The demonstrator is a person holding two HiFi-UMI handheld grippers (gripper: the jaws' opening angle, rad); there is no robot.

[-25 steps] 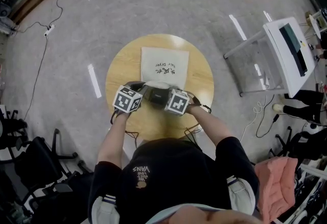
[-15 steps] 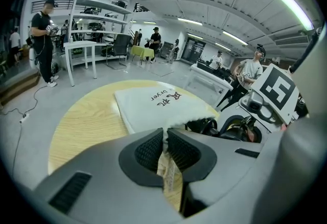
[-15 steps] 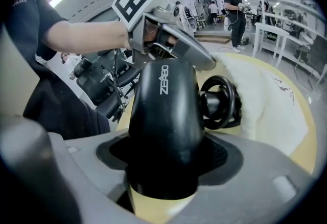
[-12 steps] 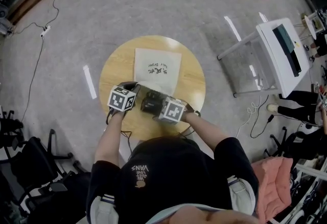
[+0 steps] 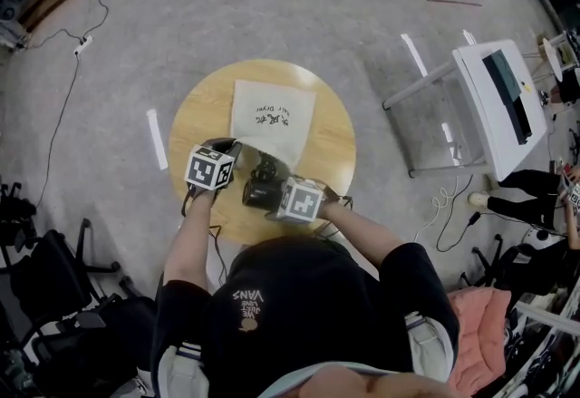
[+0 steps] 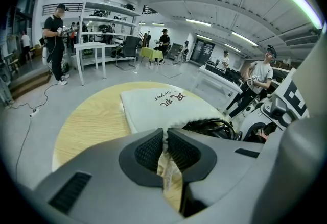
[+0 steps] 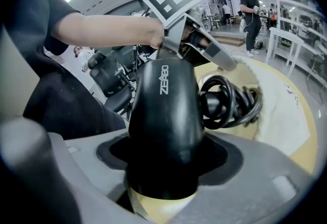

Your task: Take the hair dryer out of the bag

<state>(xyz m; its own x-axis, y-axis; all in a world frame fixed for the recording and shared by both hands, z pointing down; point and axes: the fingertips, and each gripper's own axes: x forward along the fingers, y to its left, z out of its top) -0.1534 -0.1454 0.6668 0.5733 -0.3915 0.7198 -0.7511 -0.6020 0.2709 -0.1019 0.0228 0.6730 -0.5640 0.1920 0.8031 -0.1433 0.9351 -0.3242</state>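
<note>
A white drawstring bag [image 5: 273, 117] with dark print lies on the round wooden table [image 5: 195, 111]. My left gripper [image 5: 234, 154] is shut on the bag's mouth edge; in the left gripper view the pale cloth [image 6: 168, 164] is pinched between the pads [image 6: 150, 150]. My right gripper [image 5: 272, 195] is shut on the black hair dryer [image 5: 257, 194], whose barrel [image 7: 163, 110] fills the jaws. Its coiled black cord [image 7: 231, 103] trails back to the bag's opening [image 7: 278, 98]. The dryer lies near the table's front edge, mostly outside the bag.
A white stand with a screen [image 5: 507, 90] is on the right of the table. Black chairs [image 5: 54, 283] sit at the lower left, and cables [image 5: 68, 83] run over the grey floor. Several people [image 6: 55, 39] stand far off in the room.
My right gripper has pulled the hair dryer toward the table's near edge, farther out of the bag. The left gripper has stayed shut on the bag's edge.
</note>
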